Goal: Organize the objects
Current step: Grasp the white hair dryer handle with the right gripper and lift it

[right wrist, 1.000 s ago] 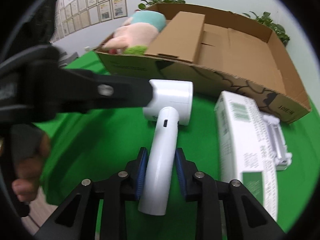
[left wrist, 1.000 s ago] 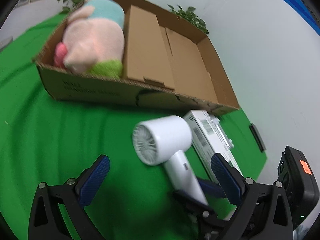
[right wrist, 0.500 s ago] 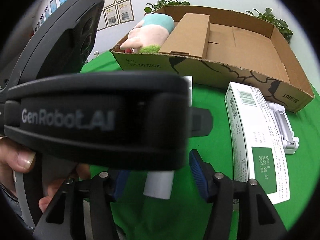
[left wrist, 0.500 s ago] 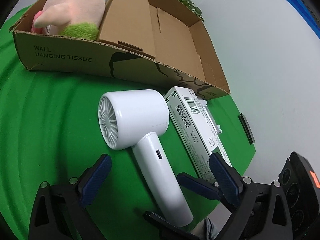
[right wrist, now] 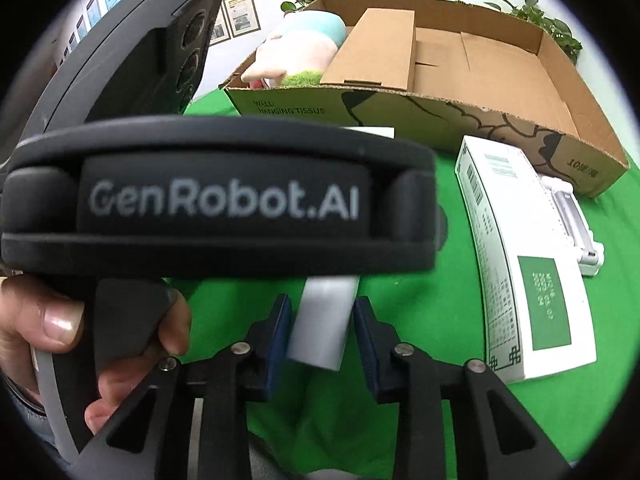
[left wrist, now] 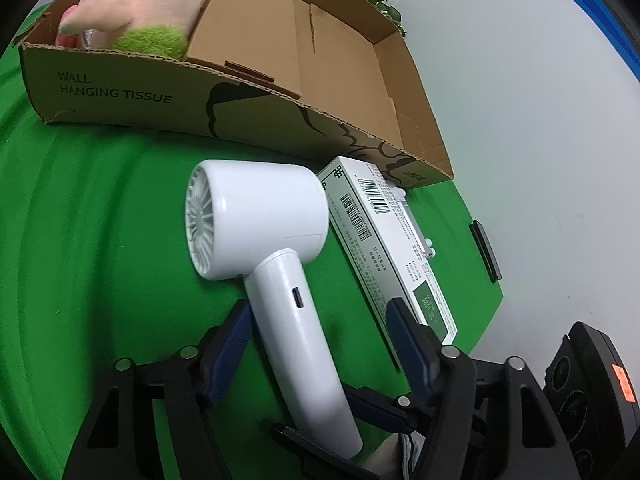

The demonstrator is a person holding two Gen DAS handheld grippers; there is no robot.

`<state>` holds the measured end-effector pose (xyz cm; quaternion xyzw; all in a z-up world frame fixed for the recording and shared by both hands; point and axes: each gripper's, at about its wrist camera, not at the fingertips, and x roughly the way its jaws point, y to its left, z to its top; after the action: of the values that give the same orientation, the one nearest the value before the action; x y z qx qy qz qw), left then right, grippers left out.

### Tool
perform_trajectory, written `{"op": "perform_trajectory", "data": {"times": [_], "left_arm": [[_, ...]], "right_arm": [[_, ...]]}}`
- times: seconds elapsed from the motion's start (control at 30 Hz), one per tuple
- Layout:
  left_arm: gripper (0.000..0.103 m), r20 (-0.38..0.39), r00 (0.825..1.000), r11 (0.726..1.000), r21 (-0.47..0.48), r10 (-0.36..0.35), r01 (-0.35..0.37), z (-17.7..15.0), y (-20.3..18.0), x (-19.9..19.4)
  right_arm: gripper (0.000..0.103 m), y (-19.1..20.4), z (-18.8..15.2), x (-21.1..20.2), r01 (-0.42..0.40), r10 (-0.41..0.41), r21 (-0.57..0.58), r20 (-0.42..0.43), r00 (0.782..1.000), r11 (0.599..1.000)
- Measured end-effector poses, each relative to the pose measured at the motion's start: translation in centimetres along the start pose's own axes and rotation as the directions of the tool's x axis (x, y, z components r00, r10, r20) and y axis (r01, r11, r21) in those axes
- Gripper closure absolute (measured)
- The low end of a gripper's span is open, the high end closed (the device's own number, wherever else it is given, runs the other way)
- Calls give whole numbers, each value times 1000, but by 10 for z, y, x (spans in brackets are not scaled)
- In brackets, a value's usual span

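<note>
A white hair dryer (left wrist: 256, 216) lies on the green cloth, handle toward me. My left gripper (left wrist: 316, 312) straddles the handle and its jaws are closing: the left pad is at the handle, the right pad still stands off it. My right gripper (right wrist: 322, 306) is closing on the handle's end (right wrist: 324, 320), with both blue pads against it. In the right wrist view the left gripper's black body (right wrist: 216, 200) hides most of the dryer. A hand (right wrist: 44, 320) holds that body.
A long cardboard box (left wrist: 120, 88) stands behind the dryer with a plush toy (left wrist: 132, 4) and a brown carton (left wrist: 248, 32) inside. A white and green packet (left wrist: 384, 248) lies right of the dryer, a white plastic piece (right wrist: 572, 220) beside it. A black bar (left wrist: 484, 248) lies at the cloth's edge.
My left gripper came down over the dryer and its jaws narrowed around the handle. The right gripper's jaws opened off the handle, then closed on its end again.
</note>
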<state>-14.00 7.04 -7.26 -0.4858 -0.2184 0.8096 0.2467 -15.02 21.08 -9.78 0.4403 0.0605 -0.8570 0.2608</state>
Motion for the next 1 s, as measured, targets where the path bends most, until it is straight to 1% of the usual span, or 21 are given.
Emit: {"op": "perform_trajectory", "data": {"times": [0.13,0.17,0.2,0.23,0.27,0.33,0.43,0.57,0.7,0.8,1.0], "left_arm": [[51,6,1000,1000,9,29,-29,-2,0,0],[57,6,999,999,9,36,-36,-2,0,-1],[61,4,999,999,11,51,-51,-1,1,0],[68,3,998,998,9,60,-60,-1,2,1],[70,3,998,998,3,67,-67,-1,3,1],[70,2,998,998,-2,61,-61,-1,5,1],[71,4,997,997,10,78,-78,-2,5,0],[71,18,997,996,32,81,-82,-3,2,-5],[72,49,994,991,81,100,-104,-1,-11,-15],[72,72,992,989,100,102,-109,3,-20,-25],[72,120,987,980,158,104,-123,17,-44,-40]], "right_arm": [[72,1,-1,-2,-2,2,6,0,1000,1000],[72,0,-1,-2,-3,3,7,0,1000,1000],[72,1,-1,-3,-1,1,9,1,1000,1000],[72,1,-1,-3,4,-4,8,0,1000,1000],[72,2,-1,-4,9,-9,10,0,1000,1000],[72,3,-2,-5,11,-11,16,3,1000,1000],[72,3,-3,-7,14,-14,21,8,1000,1000],[72,2,-4,-13,14,-14,39,24,1000,999],[72,3,-3,-22,22,-24,48,61,998,999],[72,2,1,-33,21,-26,51,97,995,998],[73,-1,15,-53,31,-39,50,162,986,998]]}}
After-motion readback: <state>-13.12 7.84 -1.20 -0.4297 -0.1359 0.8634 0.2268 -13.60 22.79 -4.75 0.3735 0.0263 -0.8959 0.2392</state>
